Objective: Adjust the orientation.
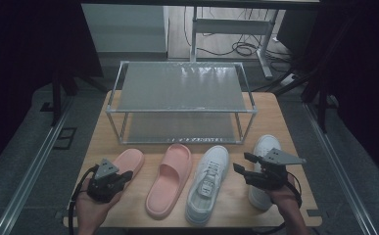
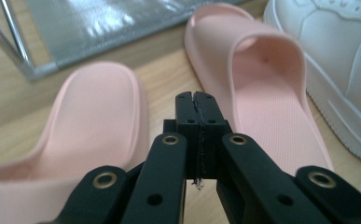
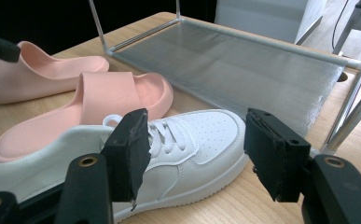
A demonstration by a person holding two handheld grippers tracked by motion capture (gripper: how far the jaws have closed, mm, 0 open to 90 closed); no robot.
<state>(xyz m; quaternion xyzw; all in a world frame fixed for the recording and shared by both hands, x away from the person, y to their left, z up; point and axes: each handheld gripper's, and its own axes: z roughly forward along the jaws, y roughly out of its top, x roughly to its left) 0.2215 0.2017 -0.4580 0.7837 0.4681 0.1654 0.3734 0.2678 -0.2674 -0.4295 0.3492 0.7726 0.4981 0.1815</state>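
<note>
My left gripper [image 2: 197, 100] has its jaws pressed flat together with nothing between them, hovering over the heel end of the outer pink slipper [image 1: 127, 164], tips aimed along the sole. My right gripper [image 1: 244, 169] stands wide open, empty, held above the heel half of the far white sneaker [image 1: 264, 147].

Taking the two-tier shoe rack [image 1: 179, 88] as the landmark: four shoes lie in a row on the wooden table [image 1: 290, 132] just in front of its lower shelf. From my left they run outer pink slipper, inner pink slipper [image 1: 168, 178], near white sneaker [image 1: 208, 182], far white sneaker. Each lies lengthwise, toe toward the rack and heel toward me, soles down. The outer slipper's long axis leans a little, toe angled inward toward its partner; its toe is near the rack's front left leg. Both slippers lie just beside one another without touching, as far as I can tell.
</note>
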